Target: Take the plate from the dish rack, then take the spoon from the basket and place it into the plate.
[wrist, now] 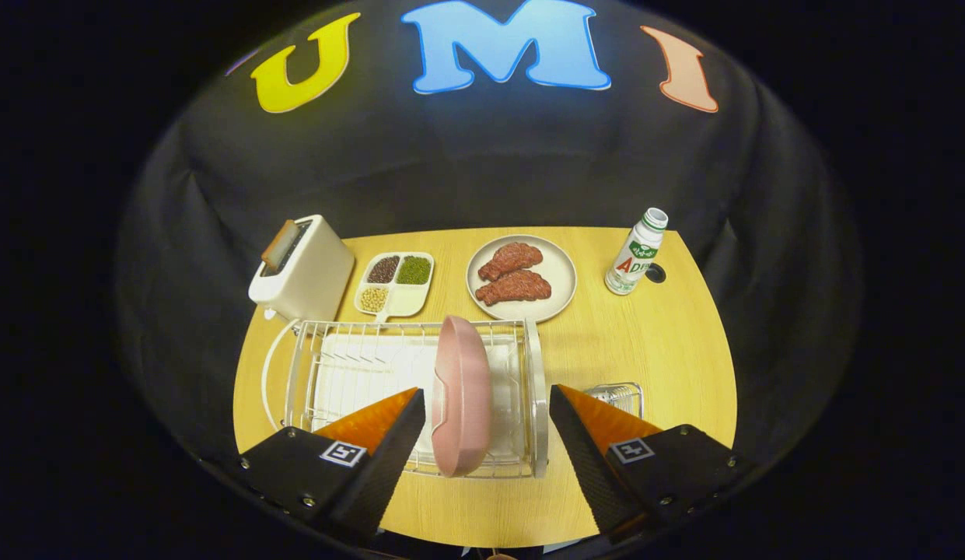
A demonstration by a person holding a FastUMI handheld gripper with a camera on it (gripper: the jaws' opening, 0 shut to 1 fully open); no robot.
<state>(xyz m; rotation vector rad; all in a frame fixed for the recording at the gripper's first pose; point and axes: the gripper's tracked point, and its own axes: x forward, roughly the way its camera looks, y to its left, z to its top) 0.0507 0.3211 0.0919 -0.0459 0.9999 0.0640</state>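
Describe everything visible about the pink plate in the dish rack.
The pink plate stands on edge in the white wire dish rack, upright, its underside with a raised foot ring turned toward the left finger. It looks matte and smooth, plastic or ceramic. It sits between the fingers of the open gripper, nearer the left one; whether that finger touches it cannot be told.
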